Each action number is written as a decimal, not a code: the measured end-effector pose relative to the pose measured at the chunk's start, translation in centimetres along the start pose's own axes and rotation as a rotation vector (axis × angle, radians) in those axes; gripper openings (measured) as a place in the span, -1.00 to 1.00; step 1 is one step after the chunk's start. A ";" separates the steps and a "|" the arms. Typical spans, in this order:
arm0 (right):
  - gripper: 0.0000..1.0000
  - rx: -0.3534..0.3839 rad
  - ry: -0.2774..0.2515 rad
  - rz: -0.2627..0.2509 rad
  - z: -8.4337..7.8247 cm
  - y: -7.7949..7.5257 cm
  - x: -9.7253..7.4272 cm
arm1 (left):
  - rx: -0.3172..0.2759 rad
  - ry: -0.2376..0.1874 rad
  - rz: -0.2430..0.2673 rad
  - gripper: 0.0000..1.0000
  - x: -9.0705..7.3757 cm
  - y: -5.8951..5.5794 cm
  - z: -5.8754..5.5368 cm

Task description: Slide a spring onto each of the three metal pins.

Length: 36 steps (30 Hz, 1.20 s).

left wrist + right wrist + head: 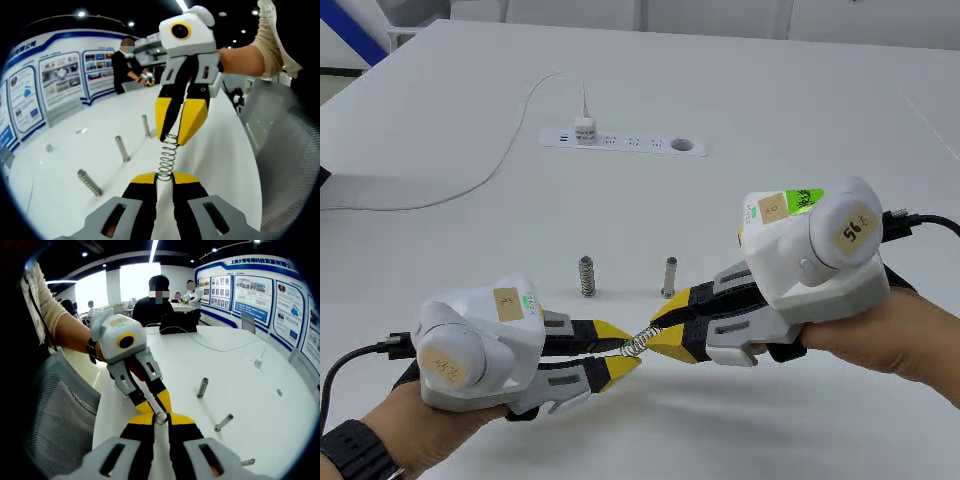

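A small steel spring (638, 342) hangs in the air between my two grippers, above the white table (740, 90). The left gripper (625, 350) is shut on one end of the spring (166, 156); its yellow tips (165, 178) pinch it. The right gripper (658, 330) is shut on the other end, seen end-on as a ring (160, 417) between its tips (160, 419). On the table stand a pin carrying a spring (587, 277) and a bare pin (669, 277). The left gripper view shows the sprung pin (90, 182) and two bare pins (122, 149) (146, 126).
A white power strip (620, 141) with a plugged charger and cable lies further back on the table. People sit at a far table (157, 302). A mesh chair back (55, 415) stands beside the table edge.
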State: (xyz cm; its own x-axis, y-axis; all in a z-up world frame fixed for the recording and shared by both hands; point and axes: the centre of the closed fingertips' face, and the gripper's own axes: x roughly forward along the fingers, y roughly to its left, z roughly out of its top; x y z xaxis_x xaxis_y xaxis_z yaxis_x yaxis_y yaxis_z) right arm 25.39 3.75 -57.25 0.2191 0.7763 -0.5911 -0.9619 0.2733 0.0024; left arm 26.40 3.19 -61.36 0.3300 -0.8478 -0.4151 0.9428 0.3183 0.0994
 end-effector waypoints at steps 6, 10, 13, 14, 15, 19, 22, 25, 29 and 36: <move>-0.77 -0.004 -0.038 -0.005 1.1 0.1 0.3 | -0.042 -0.012 -0.013 -0.78 0.2 -0.4 0.3; -0.77 -0.009 -0.060 -0.010 1.6 0.1 0.4 | -0.080 -0.024 -0.031 -0.78 0.4 -0.9 0.8; -0.77 -0.008 -0.070 -0.013 1.9 0.1 0.4 | -0.098 -0.027 -0.034 -0.79 0.4 -1.0 1.0; -0.77 -0.008 -0.072 -0.015 1.9 0.1 0.4 | -0.106 -0.029 -0.036 -0.79 0.4 -1.0 1.1; -0.77 -0.008 -0.076 -0.016 2.0 0.1 0.4 | -0.120 -0.028 -0.033 -0.79 0.4 -0.9 1.1; -0.77 -0.012 -0.082 -0.021 2.0 0.1 0.3 | -0.167 -0.029 -0.038 -0.80 0.3 -0.7 1.1; -0.76 -0.021 -0.084 -0.023 2.1 0.1 0.3 | -0.180 -0.028 -0.043 -0.80 0.4 -0.9 1.1; -0.76 -0.029 -0.086 -0.028 2.1 0.0 0.3 | -0.194 -0.030 -0.044 -0.80 0.4 -0.8 1.2; -0.74 -0.033 -0.088 -0.032 2.2 -0.1 0.3 | -0.202 -0.030 -0.043 -0.81 0.4 -0.7 1.2; -0.71 -0.024 -0.094 -0.043 2.2 -0.4 0.4 | -0.190 -0.036 -0.032 -0.81 0.3 -0.6 1.2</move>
State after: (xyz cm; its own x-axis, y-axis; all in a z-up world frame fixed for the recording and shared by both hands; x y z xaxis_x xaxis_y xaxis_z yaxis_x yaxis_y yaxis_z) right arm 26.24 5.18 -55.75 0.2739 0.8140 -0.5122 -0.9546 0.2950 -0.0416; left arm 26.03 2.19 -60.44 0.3046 -0.8724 -0.3823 0.9280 0.3622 -0.0872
